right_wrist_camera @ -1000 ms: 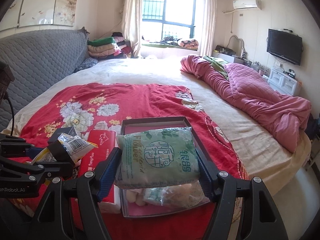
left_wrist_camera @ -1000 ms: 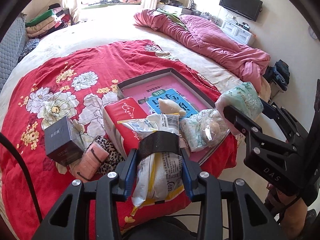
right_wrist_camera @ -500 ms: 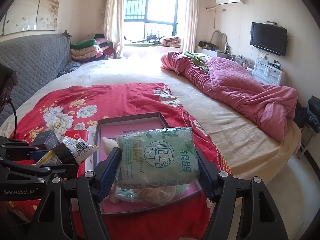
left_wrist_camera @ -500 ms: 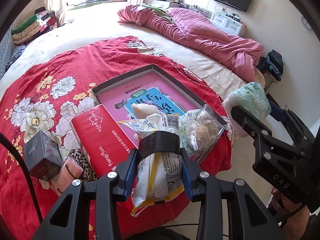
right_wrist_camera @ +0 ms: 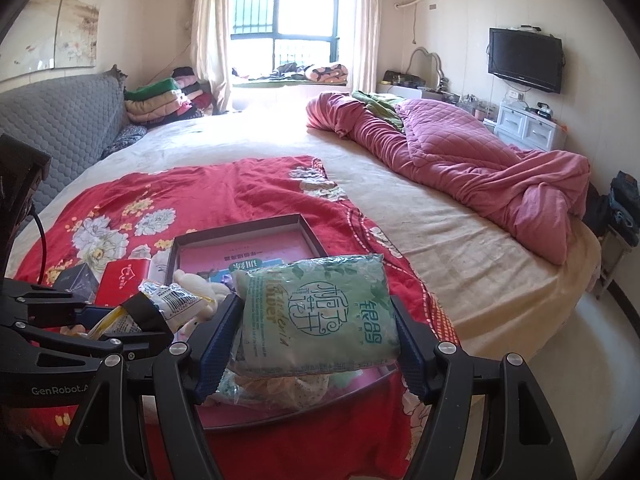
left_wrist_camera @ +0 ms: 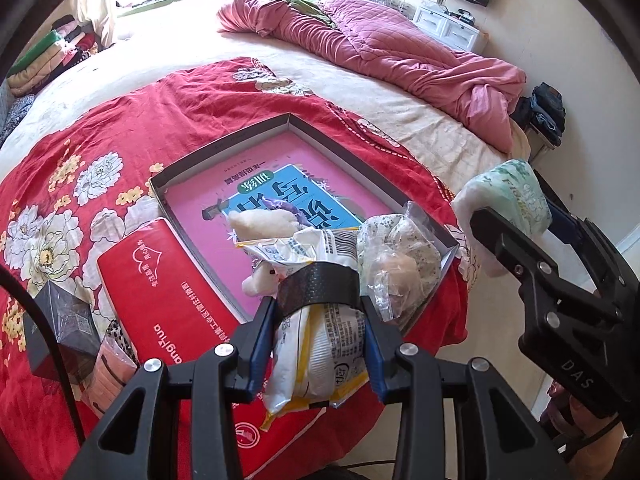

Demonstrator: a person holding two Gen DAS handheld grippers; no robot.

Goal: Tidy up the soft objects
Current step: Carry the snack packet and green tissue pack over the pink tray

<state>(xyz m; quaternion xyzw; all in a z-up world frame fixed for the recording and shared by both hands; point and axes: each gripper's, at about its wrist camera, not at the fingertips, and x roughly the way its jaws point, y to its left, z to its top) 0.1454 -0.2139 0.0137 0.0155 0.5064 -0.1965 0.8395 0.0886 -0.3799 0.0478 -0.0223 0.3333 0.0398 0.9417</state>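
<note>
My left gripper is shut on a white and yellow packet wrapped with a black band, held over the near corner of the shallow grey box. The box has a pink floor and holds a blue booklet, a small white plush toy and a clear bag of soft items. My right gripper is shut on a green tissue pack, above the box's near edge. In the left wrist view that pack shows at the right.
A red tissue pack, a dark small box and a leopard-print pouch lie left of the box on the red floral blanket. A pink quilt lies bunched at the bed's right. The bed edge and floor are just right of the box.
Both grippers moved forward and slightly down toward the box with their packs still held. The box and its contents now sit closer under them.
</note>
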